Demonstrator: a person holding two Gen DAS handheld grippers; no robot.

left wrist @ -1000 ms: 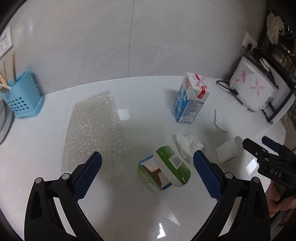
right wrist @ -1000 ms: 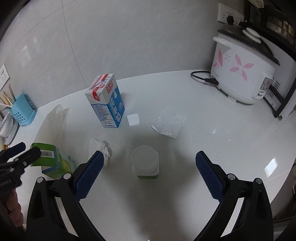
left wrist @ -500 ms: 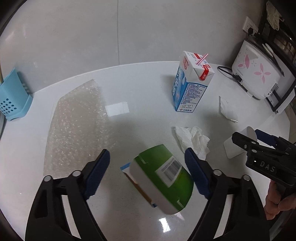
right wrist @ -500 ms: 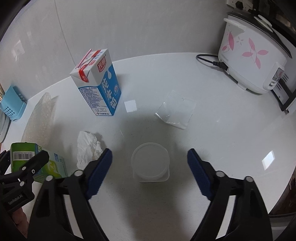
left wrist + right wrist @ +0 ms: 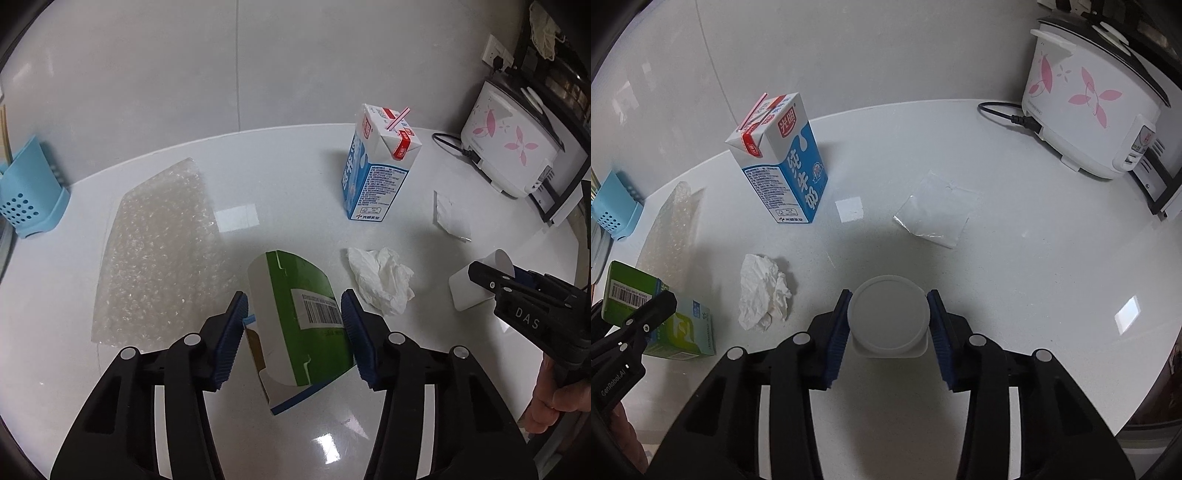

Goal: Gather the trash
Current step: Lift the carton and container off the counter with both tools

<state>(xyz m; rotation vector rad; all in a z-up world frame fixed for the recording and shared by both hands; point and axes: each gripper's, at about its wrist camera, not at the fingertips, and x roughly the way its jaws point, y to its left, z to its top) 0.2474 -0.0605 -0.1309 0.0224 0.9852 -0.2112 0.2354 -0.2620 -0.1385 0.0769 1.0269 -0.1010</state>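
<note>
You work over a glossy white countertop [image 5: 288, 177] that mirrors the lights. The green box [image 5: 299, 317] is smooth printed cardboard; the milk carton [image 5: 783, 173] is coated paper with a slight sheen. The tissue [image 5: 761, 291] is crumpled, matt paper. The cup [image 5: 888, 319] is frosted plastic – the bubble wrap [image 5: 159, 254] clear, bumpy plastic.

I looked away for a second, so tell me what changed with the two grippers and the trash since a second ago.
Both jaws have just been closing. The left gripper now brackets the green box, pads at its sides; the right gripper has closed on the white cup. The milk carton, tissue, bubble wrap and rice cooker stayed put.
</note>
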